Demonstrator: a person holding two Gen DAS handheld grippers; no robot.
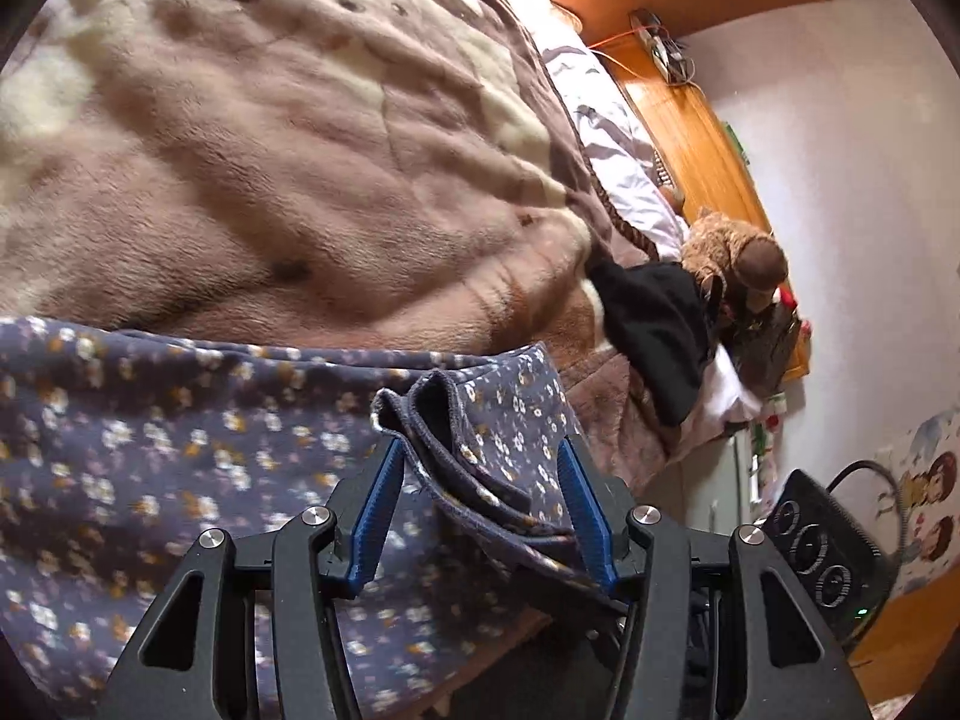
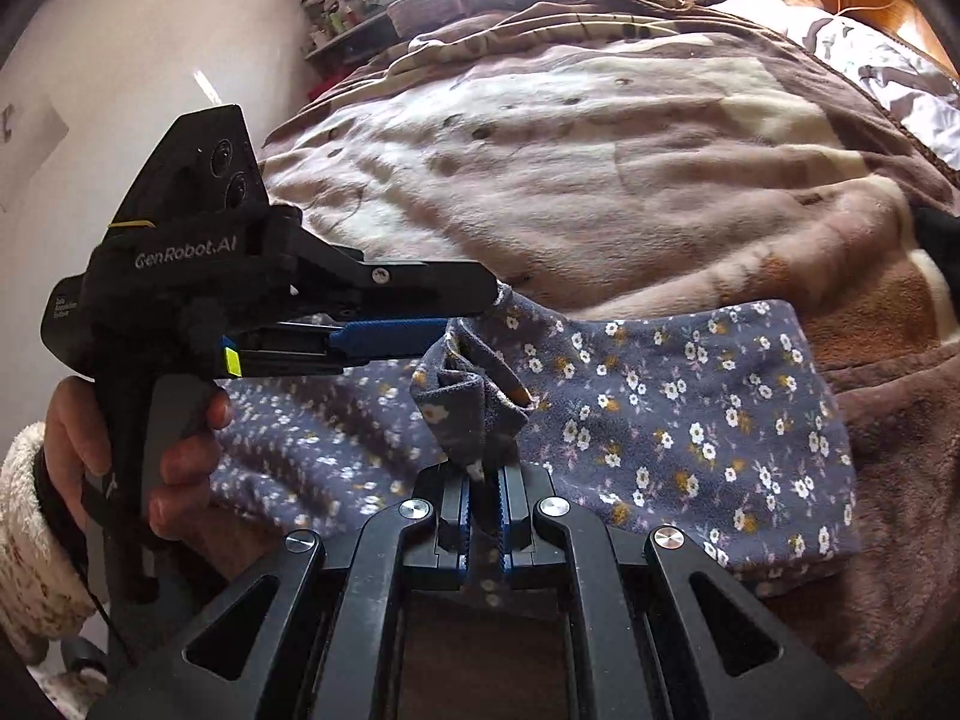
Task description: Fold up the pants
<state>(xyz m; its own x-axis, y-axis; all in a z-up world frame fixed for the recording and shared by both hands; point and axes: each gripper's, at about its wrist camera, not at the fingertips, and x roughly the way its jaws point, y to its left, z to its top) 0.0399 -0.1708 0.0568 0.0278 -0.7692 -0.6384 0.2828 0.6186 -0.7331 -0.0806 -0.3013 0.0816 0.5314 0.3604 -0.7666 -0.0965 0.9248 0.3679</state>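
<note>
A bed (image 2: pixel 630 138) covered by a plush brown and cream blanket (image 1: pixel 288 168) fills both views. The pants (image 2: pixel 690 420), dark blue with small flowers, lie across its near part, partly doubled over, with a flat panel to the right in the right wrist view. A bunched edge of the cloth rises between the two tools. The left gripper (image 1: pixel 474 480) has its jaws well apart with a thick fold of hem between them; the blue pads seem only to brush it, so it is not a firm grip. The right gripper (image 2: pixel 485 501) has its jaws almost closed on a narrow pinch of the same fabric. To fold cleanly, I judge both hands should carry the edge level and taut, lay it square on the flat panel, and let go only once the layers line up.
</note>
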